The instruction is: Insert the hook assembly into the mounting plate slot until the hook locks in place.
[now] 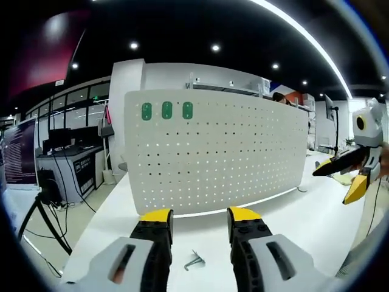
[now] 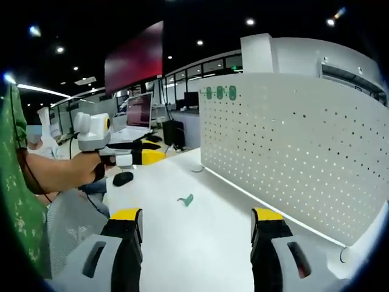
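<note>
Light: bright indoor, from ceiling spotlights (image 1: 215,47) and a strip light (image 1: 304,30) | glare: white table (image 1: 285,225) washed pale | shadows: soft | focus: sharp centre | distortion: fisheye bending toward edges, pegboard (image 1: 219,155) bowed

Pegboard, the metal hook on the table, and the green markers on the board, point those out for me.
pegboard (image 1: 231,158): left gripper view, middle of its perforated face.
metal hook (image 1: 194,261): left gripper view, its bent middle, lying on the table.
green markers (image 1: 167,110): left gripper view, the middle one of three.
</note>
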Tool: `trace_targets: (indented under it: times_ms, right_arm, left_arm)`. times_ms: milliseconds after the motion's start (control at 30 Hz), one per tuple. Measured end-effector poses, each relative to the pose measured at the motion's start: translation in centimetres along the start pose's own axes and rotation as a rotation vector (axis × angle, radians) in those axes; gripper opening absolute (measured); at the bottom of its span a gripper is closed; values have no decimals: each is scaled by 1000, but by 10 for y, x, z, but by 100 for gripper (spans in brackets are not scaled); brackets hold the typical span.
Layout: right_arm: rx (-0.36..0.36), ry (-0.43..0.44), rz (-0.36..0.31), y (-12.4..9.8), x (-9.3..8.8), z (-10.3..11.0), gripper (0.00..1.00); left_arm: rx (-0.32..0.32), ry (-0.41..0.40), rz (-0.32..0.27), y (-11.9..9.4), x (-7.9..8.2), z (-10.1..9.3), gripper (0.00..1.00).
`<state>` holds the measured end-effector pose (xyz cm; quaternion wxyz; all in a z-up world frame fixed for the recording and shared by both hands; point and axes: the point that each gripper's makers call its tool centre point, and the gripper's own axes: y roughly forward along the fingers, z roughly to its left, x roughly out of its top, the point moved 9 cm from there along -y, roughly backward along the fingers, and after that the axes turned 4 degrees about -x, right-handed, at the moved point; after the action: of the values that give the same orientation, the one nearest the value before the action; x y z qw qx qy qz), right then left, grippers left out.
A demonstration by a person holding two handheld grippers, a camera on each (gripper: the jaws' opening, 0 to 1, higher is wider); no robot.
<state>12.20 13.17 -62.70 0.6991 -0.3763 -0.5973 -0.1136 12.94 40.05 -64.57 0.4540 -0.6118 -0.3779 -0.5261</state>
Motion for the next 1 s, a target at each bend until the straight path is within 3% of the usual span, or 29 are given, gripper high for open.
trace_targets:
  times_ms: [1000]
  right_arm:
    - [73, 27, 76, 78, -27, 20, 68]
  left_arm:
    - [-28, -7, 45, -16, -17, 8, 37]
